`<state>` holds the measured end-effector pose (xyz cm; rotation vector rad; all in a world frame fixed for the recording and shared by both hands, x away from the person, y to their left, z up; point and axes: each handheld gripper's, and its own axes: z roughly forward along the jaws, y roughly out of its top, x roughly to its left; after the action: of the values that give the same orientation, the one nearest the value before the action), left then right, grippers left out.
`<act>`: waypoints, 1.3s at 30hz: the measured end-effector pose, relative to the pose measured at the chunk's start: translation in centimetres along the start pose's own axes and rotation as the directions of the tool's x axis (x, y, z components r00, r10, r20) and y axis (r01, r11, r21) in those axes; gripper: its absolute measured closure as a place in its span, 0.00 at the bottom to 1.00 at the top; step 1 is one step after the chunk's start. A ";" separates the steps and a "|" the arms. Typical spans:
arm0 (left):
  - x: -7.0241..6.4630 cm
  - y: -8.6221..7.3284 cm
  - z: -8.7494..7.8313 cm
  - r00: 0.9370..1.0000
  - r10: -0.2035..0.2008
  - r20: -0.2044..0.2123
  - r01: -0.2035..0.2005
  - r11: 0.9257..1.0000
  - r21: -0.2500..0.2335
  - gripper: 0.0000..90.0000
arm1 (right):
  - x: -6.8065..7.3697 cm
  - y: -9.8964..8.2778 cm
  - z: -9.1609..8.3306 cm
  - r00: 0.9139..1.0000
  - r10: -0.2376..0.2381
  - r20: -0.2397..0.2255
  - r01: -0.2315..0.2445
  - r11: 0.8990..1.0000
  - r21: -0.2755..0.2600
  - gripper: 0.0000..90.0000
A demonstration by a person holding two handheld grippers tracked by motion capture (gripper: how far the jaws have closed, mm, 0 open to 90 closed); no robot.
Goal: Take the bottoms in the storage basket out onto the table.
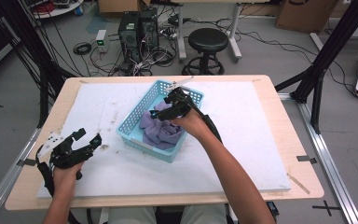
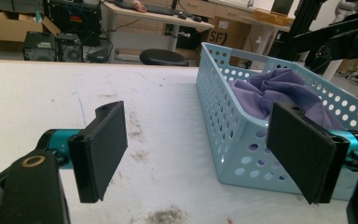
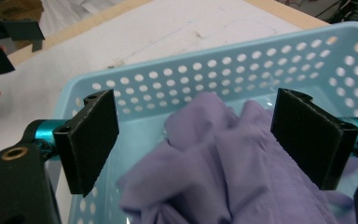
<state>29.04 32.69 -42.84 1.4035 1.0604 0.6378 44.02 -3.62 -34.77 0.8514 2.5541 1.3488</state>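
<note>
Presently we note the purple cloth (image 1: 161, 128), crumpled into soft folds, lying inside the pale blue basket (image 1: 131, 122) near the middle of the desk (image 1: 242, 140). It bunches toward the basket's near end, its fabric thin and limp, ridged where it has gathered.

We see the right tongs (image 3: 193, 140) poised just above the cloth, jaws spread wide on either side of a raised fold, gripping nothing. We judge that stance suits a downward pinch on the highest ridge, where the fabric offers most to catch.

The basket is rigid plastic, rectangular, its walls pierced by rows of round holes; it sits askew to the desk's edges.

The left tongs (image 2: 205, 154) rest low over the desk's left part, well apart from the cloth, jaws likewise spread and empty, with the basket's wall just beyond one jaw. We take it as waiting, or ready to steady the basket.

The desk wears a white mat (image 1: 98, 107), smudged with grey marks.
</note>
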 end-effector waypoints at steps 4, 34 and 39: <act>0.0 0.0 0.0 1.000 -0.001 0.000 0.001 1.000 -0.002 0.23 | 0.1 0.6 1.7 1.000 0.002 0.005 -0.002 1.000 0.008 0.17; 0.3 -0.1 -0.2 1.000 -0.009 0.003 0.009 1.000 -0.002 0.23 | -2.3 -0.3 9.2 0.963 0.034 0.266 -0.115 0.949 0.292 0.17; 0.4 -0.2 -0.2 1.000 -0.009 0.002 0.009 1.000 0.001 0.23 | -2.3 -0.7 9.8 0.977 0.078 0.199 -0.140 0.936 0.324 0.17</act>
<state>28.99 33.08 -43.07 1.3995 1.0651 0.6288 49.19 1.88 -41.44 1.1313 2.6603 0.8162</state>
